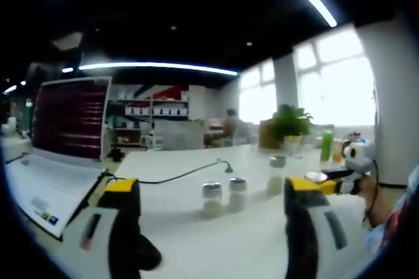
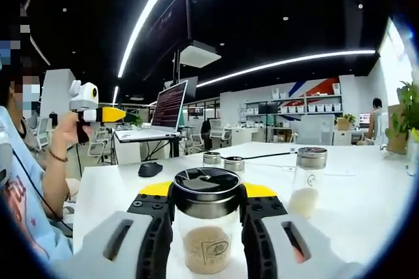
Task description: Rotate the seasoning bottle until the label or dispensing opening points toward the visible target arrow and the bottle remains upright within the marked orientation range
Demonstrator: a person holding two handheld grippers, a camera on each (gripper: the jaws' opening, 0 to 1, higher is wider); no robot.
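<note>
Between your right gripper's (image 2: pixel 207 226) fingers stands the seasoning bottle (image 2: pixel 206 226), a clear glass jar with a dark lid and pale grains in its lower part; the fingers press its two sides and it sits upright near the desk's (image 2: pixel 366 213) near edge in the right gripper view. Just beyond it stand two small metal-lidded jars (image 2: pixel 222 160) side by side, and a taller clear jar (image 2: pixel 309 181) with pale powder stands apart toward the desk's right side. A dark mouse (image 2: pixel 150 169) lies near the desk's left edge, with an open laptop (image 2: pixel 163 112) on a farther desk. Your left gripper (image 1: pixel 213 213) is held up off the desk, its fingers spread wide with nothing between them; in the left gripper view you look across the white desk at the two small jars and a third jar (image 1: pixel 277 173) farther back, near a green bottle (image 1: pixel 326 145) and a potted plant (image 1: pixel 289 125) at the far edge.
</note>
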